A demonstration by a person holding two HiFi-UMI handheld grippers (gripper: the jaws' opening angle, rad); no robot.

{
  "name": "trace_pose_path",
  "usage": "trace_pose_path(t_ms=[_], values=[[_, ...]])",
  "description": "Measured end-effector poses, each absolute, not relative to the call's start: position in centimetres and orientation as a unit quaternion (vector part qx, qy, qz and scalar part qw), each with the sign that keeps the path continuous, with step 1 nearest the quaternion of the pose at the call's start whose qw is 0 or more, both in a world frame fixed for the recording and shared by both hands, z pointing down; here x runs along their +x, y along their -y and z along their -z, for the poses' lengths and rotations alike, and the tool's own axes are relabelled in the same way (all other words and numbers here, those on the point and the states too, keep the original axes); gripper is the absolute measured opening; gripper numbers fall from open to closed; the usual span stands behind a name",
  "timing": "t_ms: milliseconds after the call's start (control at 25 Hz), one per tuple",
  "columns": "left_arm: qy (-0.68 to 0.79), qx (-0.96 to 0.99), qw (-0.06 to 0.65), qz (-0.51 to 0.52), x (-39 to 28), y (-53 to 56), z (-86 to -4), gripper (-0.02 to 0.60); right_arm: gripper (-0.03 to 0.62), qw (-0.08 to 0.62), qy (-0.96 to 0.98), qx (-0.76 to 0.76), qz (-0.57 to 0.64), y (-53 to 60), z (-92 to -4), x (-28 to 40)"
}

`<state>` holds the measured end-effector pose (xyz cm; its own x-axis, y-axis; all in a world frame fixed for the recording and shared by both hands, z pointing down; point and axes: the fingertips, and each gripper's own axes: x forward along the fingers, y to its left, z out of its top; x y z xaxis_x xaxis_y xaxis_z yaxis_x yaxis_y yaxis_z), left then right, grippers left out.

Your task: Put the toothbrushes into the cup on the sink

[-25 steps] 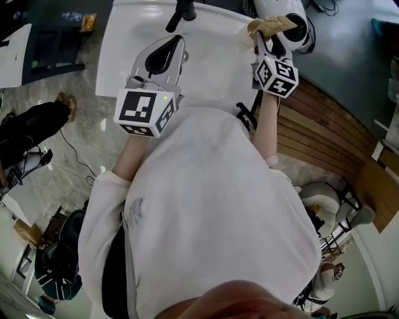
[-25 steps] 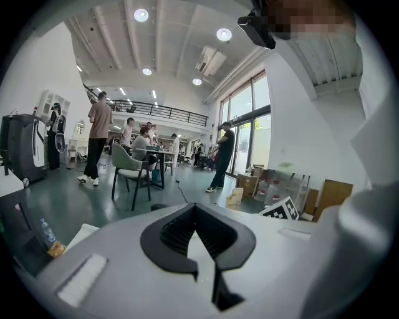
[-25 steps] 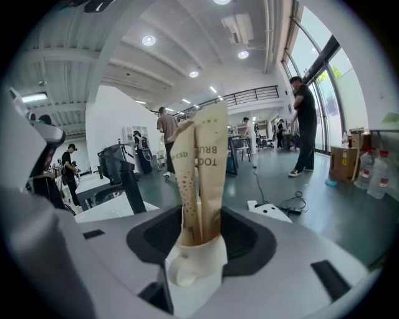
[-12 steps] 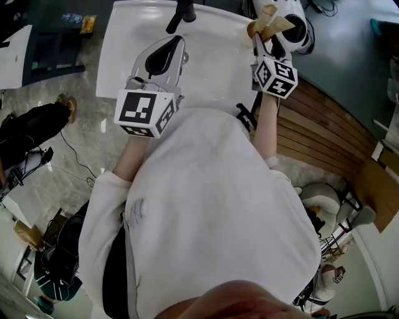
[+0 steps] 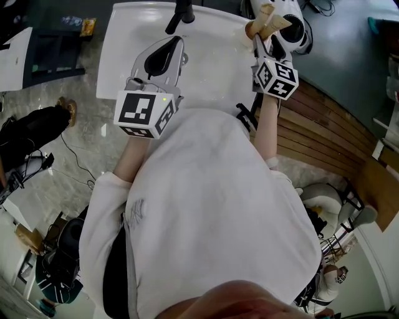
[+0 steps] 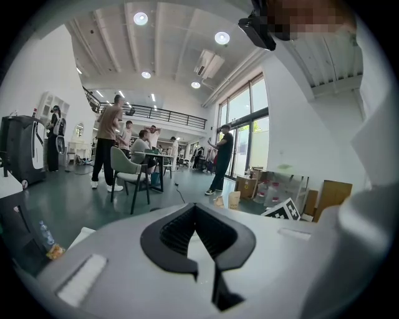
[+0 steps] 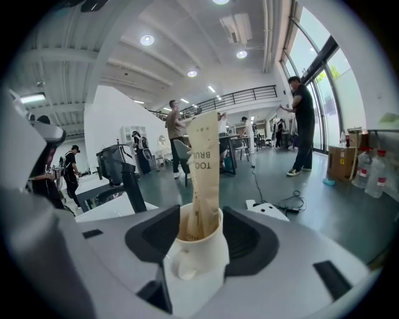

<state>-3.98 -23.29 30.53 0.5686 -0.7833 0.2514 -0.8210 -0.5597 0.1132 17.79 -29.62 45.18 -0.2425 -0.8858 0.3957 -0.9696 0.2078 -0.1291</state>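
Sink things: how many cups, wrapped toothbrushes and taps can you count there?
White cup: 1
Paper-wrapped toothbrushes, standing in the cup: 2
Black tap: 1
Total: 4

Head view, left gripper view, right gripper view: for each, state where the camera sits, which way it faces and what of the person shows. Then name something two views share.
Head view: on the person's head, facing steeply down; shows the torso, arms, left gripper and right gripper over the sink.
Left gripper view: on the left gripper, facing along its closed, empty jaws into the hall.
Right gripper view: on the right gripper, facing along its open jaws, with the cup between them.
Shared: the head and right gripper views both show the toothbrush packets.
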Motion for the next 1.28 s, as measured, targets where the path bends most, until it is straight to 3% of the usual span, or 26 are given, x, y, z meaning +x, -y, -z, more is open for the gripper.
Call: trace_pose_path(t_ms=[560, 1280], values=[[0.454, 0.882, 0.103, -0.075, -4.6, 22.5, -29.7, -0.015, 0.181, 0.12, 0.763, 0.615, -0.159, 29.0, -43.2, 17.5], [0.434, 0.893, 0.1, -0.065, -4.1, 22.2, -29.1, -0.015, 0.034, 0.085, 0.759, 0.636, -0.108, 28.0, -37.5, 17.3]])
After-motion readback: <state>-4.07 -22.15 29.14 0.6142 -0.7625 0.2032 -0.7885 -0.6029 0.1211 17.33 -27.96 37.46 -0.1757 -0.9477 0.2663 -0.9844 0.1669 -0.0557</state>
